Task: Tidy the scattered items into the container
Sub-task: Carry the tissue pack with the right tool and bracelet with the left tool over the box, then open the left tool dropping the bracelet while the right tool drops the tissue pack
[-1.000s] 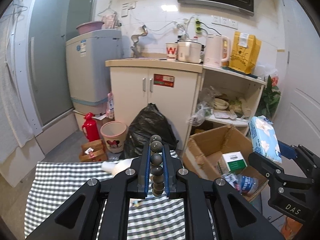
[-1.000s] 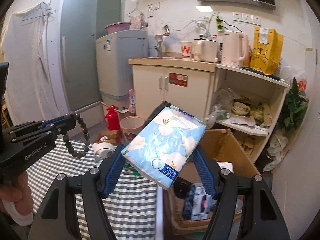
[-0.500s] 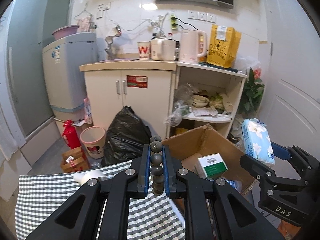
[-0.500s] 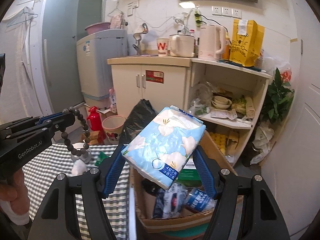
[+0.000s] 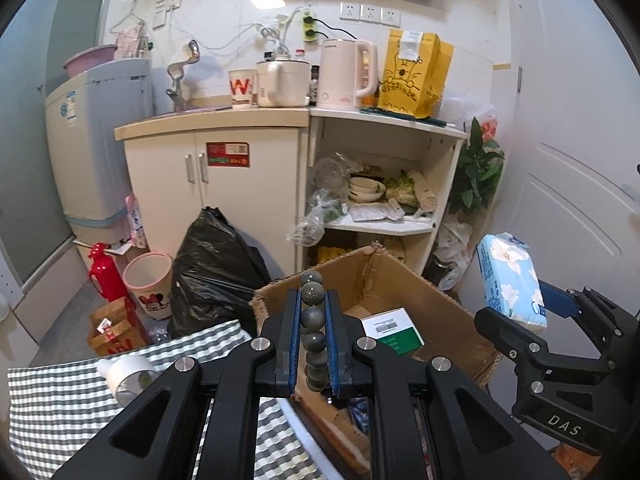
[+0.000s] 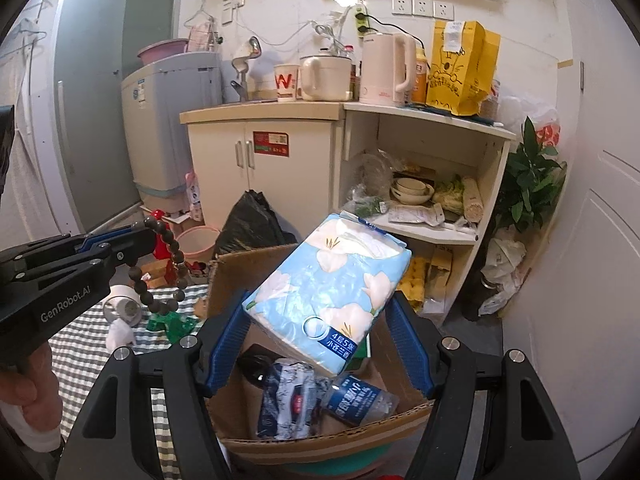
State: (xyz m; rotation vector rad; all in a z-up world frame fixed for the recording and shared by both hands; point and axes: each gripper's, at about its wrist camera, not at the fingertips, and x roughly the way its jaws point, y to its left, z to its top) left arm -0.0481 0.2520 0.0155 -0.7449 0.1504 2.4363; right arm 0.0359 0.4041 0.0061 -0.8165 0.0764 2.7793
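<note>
Two hand-held claws work over an open cardboard box beside a checked-cloth surface in a cluttered kitchen. The right claw is clamped on a blue floral tissue pack, held tilted in the air directly above the box. The left claw is closed tight on a string of dark beads, which rises between its blue pads at the near left edge of the box and, in the right wrist view, hangs in a loop below the fingertips. Inside the box lie a green-and-white carton, a crumpled wrapper and a plastic bottle. Left of the box, on the surface, sit a white tape roll and a green scrap.
</note>
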